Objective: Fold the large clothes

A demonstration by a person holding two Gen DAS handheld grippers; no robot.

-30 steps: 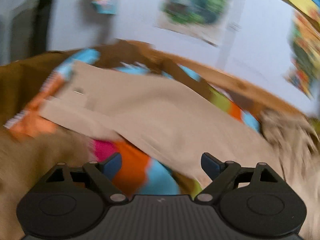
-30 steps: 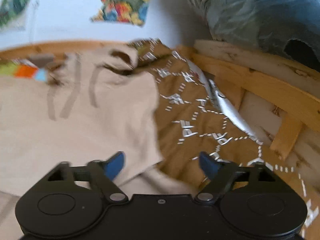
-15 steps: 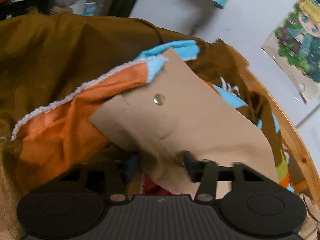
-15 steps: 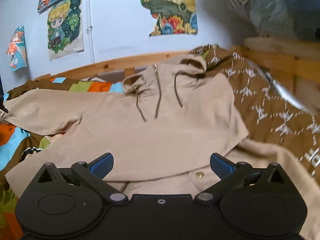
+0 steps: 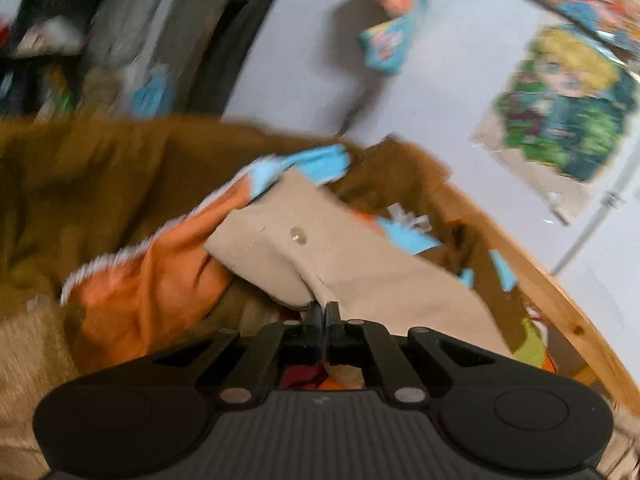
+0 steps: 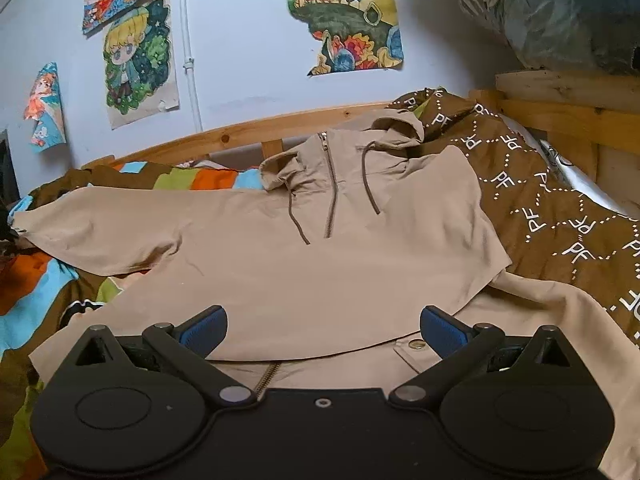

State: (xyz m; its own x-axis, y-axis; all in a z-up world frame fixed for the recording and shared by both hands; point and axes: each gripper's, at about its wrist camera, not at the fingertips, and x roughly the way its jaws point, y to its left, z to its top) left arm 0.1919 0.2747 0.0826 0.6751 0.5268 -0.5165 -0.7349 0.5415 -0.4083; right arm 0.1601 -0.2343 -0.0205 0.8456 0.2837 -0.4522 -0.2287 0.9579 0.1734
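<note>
A bedroom in a home. Wooden bed frame of pale pine (image 6: 240, 134) against a plain light-blue painted wall (image 6: 248, 60). Bed covered by a brown bedspread with a white dotted "PF" lettering pattern (image 6: 560, 216) and a patchwork blanket of orange, sky-blue and green blocks (image 6: 192, 178). Colourful hand-drawn cartoon posters taped to the wall, edges torn and curling (image 6: 136, 64). Blurred dark clothing hanging near a doorway in the left wrist view (image 5: 168, 32).
</note>
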